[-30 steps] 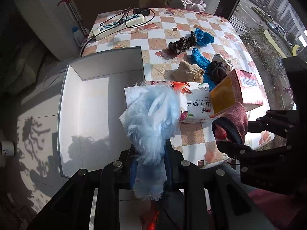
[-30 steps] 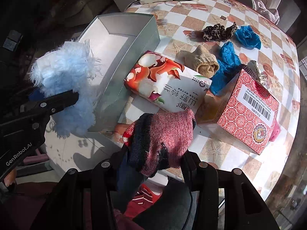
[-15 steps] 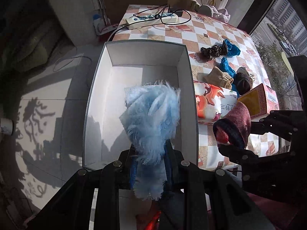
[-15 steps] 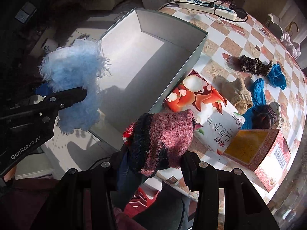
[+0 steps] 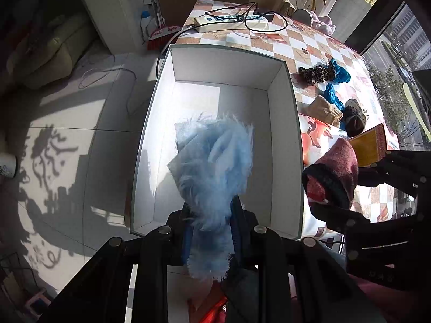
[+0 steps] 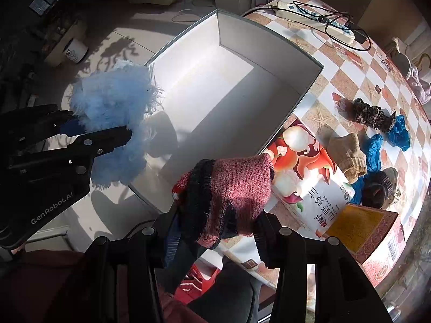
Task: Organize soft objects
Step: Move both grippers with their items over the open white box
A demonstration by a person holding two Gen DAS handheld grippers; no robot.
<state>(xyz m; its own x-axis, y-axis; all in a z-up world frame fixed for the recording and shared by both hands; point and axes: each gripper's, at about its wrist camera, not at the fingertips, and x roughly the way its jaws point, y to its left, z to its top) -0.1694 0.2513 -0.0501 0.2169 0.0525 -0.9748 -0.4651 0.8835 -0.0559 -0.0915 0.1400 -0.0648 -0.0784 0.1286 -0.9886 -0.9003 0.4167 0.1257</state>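
My left gripper (image 5: 211,215) is shut on a fluffy light-blue sock (image 5: 212,158) and holds it over the near end of the open white box (image 5: 282,80). It also shows in the right wrist view (image 6: 113,107). My right gripper (image 6: 215,220) is shut on a maroon knit sock (image 6: 237,185) with a dark cuff, above the box's near right corner (image 6: 317,67). That sock also shows in the left wrist view (image 5: 336,172). More soft things lie on the table: a tan sock (image 6: 350,156), blue gloves (image 6: 398,132), a leopard-print piece (image 6: 371,115) and a dark knit sock (image 6: 379,188).
The checkered table (image 6: 350,62) carries a flat printed carton (image 6: 309,185), a red-and-yellow box (image 6: 371,228) and a white power strip (image 5: 231,23) with cables. The box overhangs the table's left edge above a tiled floor (image 5: 67,140). A white cup (image 6: 75,51) stands on the floor.
Both grippers have swung left with their socks. The box now lies straight under the blue sock, where before the sock hung over the printed carton.
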